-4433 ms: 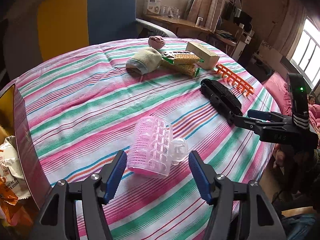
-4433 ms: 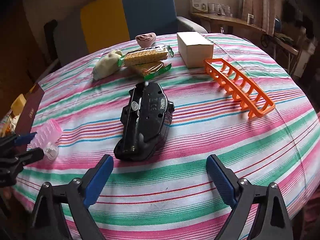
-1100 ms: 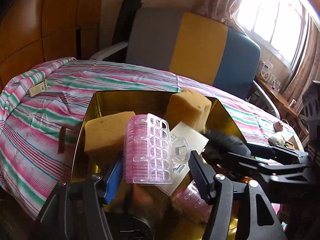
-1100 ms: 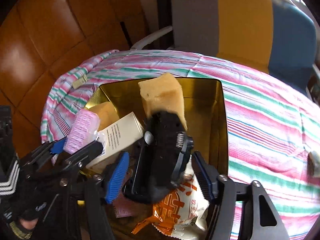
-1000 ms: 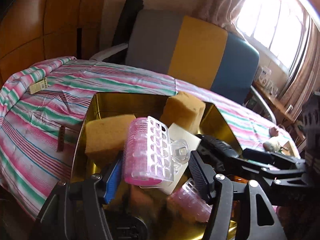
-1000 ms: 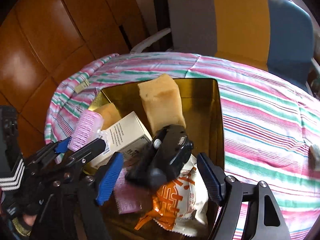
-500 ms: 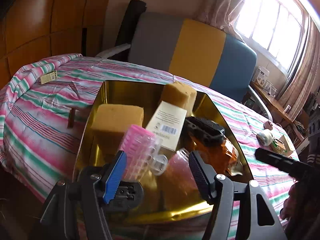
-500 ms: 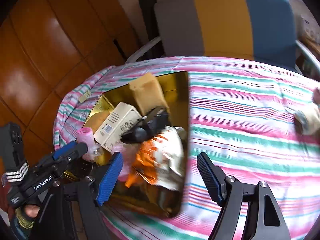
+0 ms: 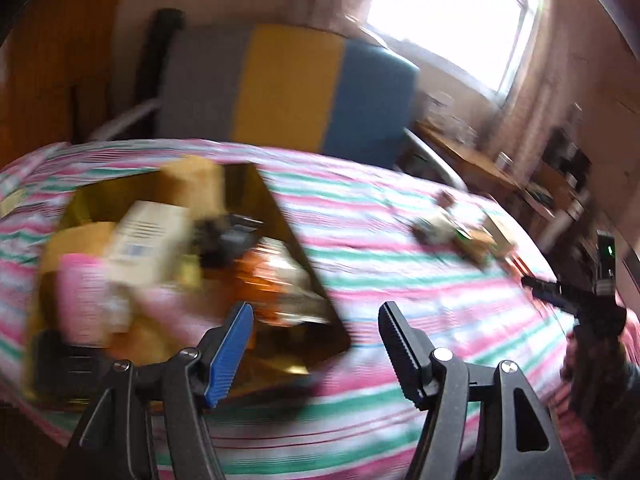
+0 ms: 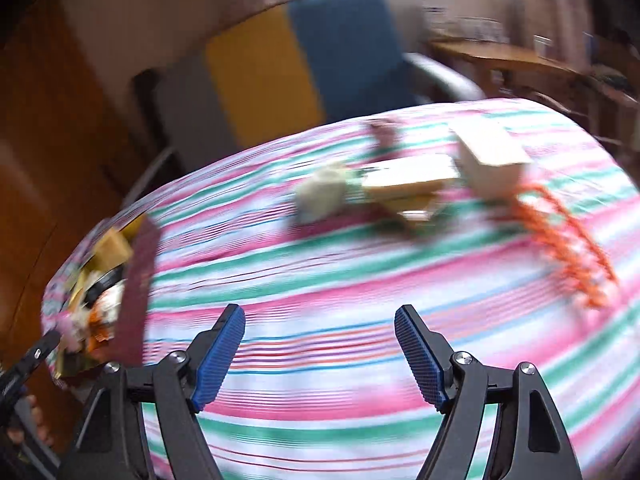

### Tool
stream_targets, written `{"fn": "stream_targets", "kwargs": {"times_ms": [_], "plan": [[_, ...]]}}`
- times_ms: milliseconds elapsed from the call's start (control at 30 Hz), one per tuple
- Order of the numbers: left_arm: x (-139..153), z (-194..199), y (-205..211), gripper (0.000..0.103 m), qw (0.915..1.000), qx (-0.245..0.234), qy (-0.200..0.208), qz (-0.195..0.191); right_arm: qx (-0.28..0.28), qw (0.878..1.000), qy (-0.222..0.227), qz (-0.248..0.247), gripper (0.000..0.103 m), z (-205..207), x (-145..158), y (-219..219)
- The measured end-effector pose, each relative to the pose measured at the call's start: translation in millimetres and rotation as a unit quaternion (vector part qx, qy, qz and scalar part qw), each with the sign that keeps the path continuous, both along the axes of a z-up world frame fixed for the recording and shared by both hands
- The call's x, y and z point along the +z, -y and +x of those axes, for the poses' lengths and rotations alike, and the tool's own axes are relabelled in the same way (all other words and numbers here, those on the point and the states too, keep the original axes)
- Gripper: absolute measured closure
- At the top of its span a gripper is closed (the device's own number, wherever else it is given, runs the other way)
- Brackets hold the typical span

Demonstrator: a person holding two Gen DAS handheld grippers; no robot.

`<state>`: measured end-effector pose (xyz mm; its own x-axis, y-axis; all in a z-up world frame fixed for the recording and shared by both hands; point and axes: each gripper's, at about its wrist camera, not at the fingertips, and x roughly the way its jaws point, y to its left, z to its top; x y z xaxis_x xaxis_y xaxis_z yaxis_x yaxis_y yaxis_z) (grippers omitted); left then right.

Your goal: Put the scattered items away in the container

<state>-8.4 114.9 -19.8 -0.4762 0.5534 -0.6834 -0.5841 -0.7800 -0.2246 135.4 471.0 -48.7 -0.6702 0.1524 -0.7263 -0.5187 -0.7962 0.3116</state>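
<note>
Both grippers have swung away from the gold container (image 9: pixel 280 216), leaving roller and black case inside. The left gripper (image 9: pixel 316 344) has just widened, empty; the right gripper (image 10: pixel 320 350) hangs apart, empty. Beyond the container, the orange rack (image 10: pixel 568 240) looks light, stiff; grip a rail.

Blue-padded right gripper (image 10: pixel 320 344) hanging with jaws parted and nothing between them above a round table (image 10: pixel 360 300) draped in pink, green and white striped cloth. Toward the table's far edge, heavily blurred: a pale rolled cloth bundle (image 10: pixel 322 192), flat tan biscuit packets (image 10: pixel 412 184), a beige cardboard box (image 10: pixel 490 160) and, at the right edge, an orange plastic rack (image 10: pixel 560 236). At the left edge, a gold-lined container (image 10: pixel 136 276) crowded with sponges and wrappers. Behind, a grey, yellow and blue armchair (image 10: pixel 288 60).
</note>
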Motion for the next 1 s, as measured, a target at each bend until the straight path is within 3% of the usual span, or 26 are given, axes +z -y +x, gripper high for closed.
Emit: {"fn": "stream_targets", "kwargs": {"times_ms": [133, 233, 433, 667, 833, 933, 1000], "plan": [[-15, 12, -50, 0.036, 0.9980, -0.057, 0.023, -0.016, -0.082, 0.996, -0.004, -0.017, 0.024, 44, -6, -59], [-26, 23, -80, 0.036, 0.9947, -0.091, 0.035, -0.032, -0.071, 0.997, -0.006, -0.028, 0.023, 49, -9, -75], [-46, 47, -114, 0.036, 0.9869, -0.142, 0.039, -0.066, 0.032, 0.999, 0.011, 0.007, 0.021, -15, -7, -73], [-63, 43, -110, 0.036, 0.9856, -0.137, 0.073, -0.066, 0.115, 0.990, 0.040, 0.070, 0.020, -139, 12, -93], [-67, 38, -104, 0.036, 0.9862, -0.131, 0.085, -0.054, 0.118, 0.989, 0.091, 0.010, 0.019, -204, -10, -122], [-68, 36, -102, 0.036, 0.9864, -0.131, 0.087, -0.048, 0.113, 0.985, 0.120, -0.046, 0.019, -212, -36, -133], [-69, 35, -102, 0.036, 0.9867, -0.129, 0.089, -0.043, 0.115, 0.984, 0.127, -0.055, 0.019, -204, -46, -128]]}}
